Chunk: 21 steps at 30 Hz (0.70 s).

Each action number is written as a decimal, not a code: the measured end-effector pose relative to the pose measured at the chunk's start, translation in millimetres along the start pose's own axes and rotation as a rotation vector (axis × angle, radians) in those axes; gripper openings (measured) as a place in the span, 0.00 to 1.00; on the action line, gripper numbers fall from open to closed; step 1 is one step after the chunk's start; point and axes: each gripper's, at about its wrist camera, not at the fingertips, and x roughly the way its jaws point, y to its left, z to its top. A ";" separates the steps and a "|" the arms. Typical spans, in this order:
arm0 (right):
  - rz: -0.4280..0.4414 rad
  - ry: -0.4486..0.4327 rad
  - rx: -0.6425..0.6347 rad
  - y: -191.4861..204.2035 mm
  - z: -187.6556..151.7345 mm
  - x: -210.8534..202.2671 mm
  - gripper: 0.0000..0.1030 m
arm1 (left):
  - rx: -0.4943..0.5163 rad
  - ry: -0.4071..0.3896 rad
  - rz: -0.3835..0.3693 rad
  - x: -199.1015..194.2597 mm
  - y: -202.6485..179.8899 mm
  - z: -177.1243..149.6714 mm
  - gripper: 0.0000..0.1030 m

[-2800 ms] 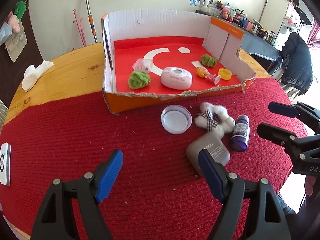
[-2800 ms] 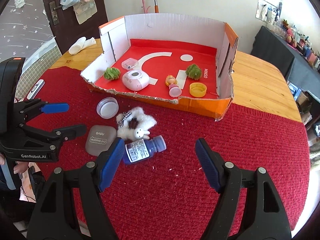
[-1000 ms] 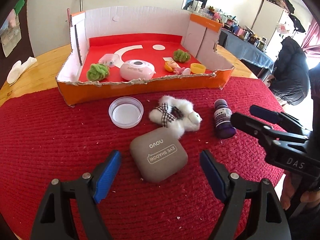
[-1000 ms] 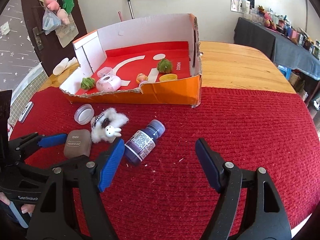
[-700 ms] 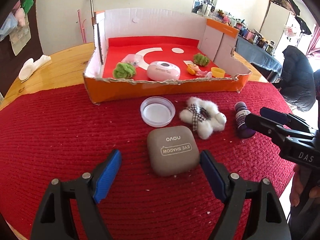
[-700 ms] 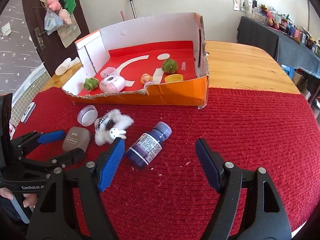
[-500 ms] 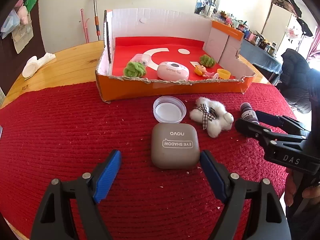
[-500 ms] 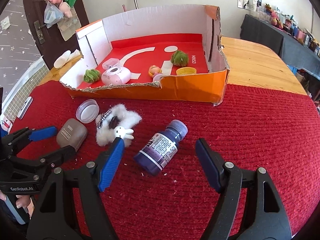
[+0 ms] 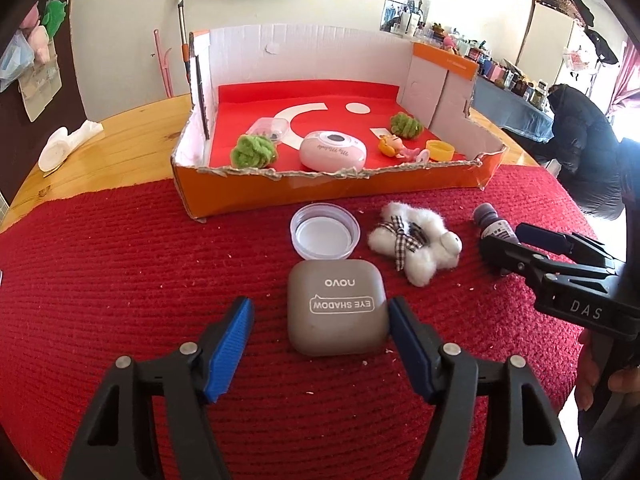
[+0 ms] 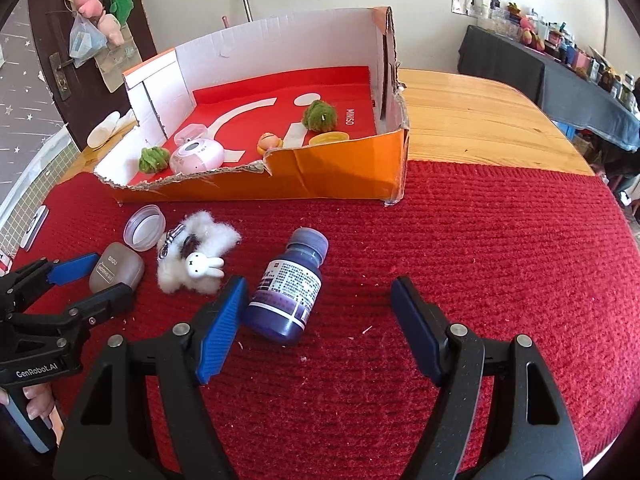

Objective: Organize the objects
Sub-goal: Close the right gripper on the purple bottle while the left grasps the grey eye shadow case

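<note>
Six items in cardboard box (image 9: pixel 328 194), incl. pink case (image 9: pixel 333 155).

Grey eyeshadow case (image 9: pixel 338 306) between open jaws, on red mat (image 9: pixel 120 264).

purple bottle (image 9: pixel 494 225): base behind right tool (image 9: pixel 520 242) | label print (image 10: pixel 289 283): unreadable

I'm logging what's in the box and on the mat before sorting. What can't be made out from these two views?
- Bottle label: print too small in the right view; the right claw covers the body in the left view.
- Clear case: contents blurred.
- Yellow cap: half hidden by the box wall, right view.
- White device: cut by the fisheye edge.
</note>
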 end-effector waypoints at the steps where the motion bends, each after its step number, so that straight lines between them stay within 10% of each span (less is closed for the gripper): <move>1: 0.007 0.001 -0.001 1.3 0.8 1.0 0.71 | 0.005 0.000 -0.004 -0.2 -0.9 -0.1 0.63; 8: 0.028 -0.010 -0.046 12.3 -1.2 2.4 0.28 | 0.019 -0.008 -0.036 -2.1 -5.7 -1.3 0.51; 21: 0.051 -0.064 -0.031 18.3 1.0 -14.9 0.26 | 0.031 -0.057 -0.064 -20.5 -12.7 2.3 0.51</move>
